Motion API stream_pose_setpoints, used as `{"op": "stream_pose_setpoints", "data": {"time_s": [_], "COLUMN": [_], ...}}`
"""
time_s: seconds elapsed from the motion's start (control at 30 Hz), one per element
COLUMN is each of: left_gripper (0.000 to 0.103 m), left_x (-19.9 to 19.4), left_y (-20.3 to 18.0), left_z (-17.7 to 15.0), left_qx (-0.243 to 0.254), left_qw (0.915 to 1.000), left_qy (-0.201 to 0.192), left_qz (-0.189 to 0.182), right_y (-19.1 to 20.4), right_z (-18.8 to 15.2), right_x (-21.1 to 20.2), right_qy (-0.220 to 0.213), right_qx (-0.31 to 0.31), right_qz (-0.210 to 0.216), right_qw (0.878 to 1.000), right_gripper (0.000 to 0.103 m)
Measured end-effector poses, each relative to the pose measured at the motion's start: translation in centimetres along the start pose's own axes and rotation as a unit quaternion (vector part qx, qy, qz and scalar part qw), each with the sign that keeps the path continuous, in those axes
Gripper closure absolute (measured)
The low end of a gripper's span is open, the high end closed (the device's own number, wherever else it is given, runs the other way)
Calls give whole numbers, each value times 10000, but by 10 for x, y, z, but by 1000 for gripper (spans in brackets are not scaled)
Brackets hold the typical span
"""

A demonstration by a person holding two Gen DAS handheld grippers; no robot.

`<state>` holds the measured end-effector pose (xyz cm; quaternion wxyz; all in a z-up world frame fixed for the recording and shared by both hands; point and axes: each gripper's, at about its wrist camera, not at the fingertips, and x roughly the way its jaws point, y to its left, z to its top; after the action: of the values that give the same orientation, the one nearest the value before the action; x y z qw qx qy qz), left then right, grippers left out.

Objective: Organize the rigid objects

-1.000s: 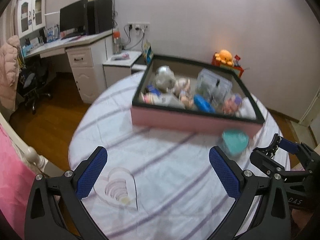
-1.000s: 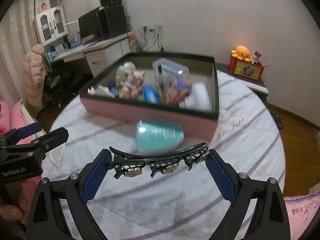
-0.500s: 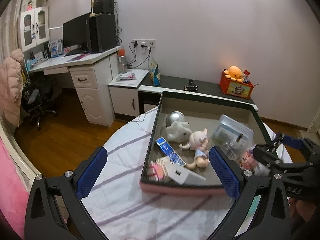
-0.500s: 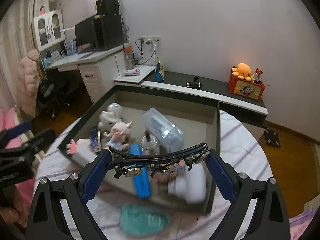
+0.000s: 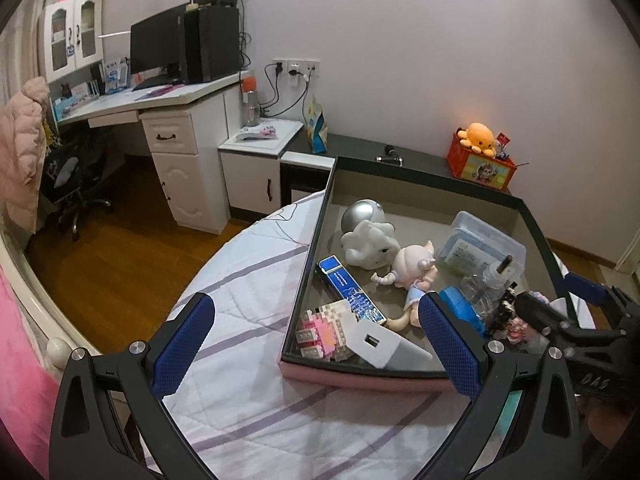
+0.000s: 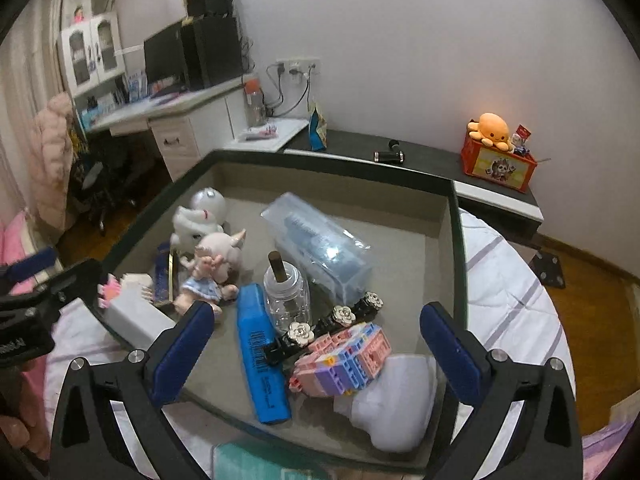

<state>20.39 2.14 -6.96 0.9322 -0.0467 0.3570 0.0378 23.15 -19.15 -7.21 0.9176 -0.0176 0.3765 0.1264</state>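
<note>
Hovering over the pink-sided storage box (image 6: 456,216), the right gripper (image 6: 312,348) has its jaws opening to their widest, and nothing sits between the blue pads. Below it, inside the box, a black hair clip with three white flowers (image 6: 332,322) lies loose, one end resting across a blue highlighter-like case (image 6: 260,356) and its middle against a stack of pink and purple building blocks (image 6: 344,360). A small clear jar with a dark stopper (image 6: 286,292) stands upright just behind the clip. Beyond it lies a translucent plastic case (image 6: 320,240), tilted on its side. A pale doll in a blue dress (image 6: 212,268) lies toward the box's left side, touching a white toy figure (image 6: 198,220) behind it. A white charger block (image 6: 132,316) sits at the near left corner, and a white crumpled-looking object (image 6: 396,400) fills the near right corner; what it is cannot be told.

The left gripper (image 5: 316,336) is held wide apart too, with nothing gripped, above the striped white bedcover (image 5: 248,280) at the box's near left corner. From its view a flat blue packet (image 5: 348,292) lies beside the doll, and the right gripper's black frame enters at the right edge. A teal object (image 6: 256,464) lies on the cover just outside the box's near wall, mostly cut off.
</note>
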Motion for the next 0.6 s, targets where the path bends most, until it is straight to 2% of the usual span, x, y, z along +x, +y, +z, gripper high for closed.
{"op": "stream_pose_setpoints", "data": {"time_s": [0.13, 0.23, 0.6], "left_gripper": [0, 0, 0], "left_x": [-21, -41, -119], "left_y": [-1, -4, -20], "left_z": [-3, -8, -32], "left_qx": [-2, 25, 220], "left_qw": [10000, 9998, 9988], "left_qy": [-88, -167, -382], "left_qz": [-26, -66, -234], "right_y": [-6, -8, 0], "right_z": [-3, -12, -54], "right_x": [-30, -59, -161], "right_qy": [-283, -493, -973], "right_qx": [306, 568, 814], "right_qz": [146, 739, 396], "right_qw": [9990, 9944, 9911], "right_gripper": [0, 0, 0]}}
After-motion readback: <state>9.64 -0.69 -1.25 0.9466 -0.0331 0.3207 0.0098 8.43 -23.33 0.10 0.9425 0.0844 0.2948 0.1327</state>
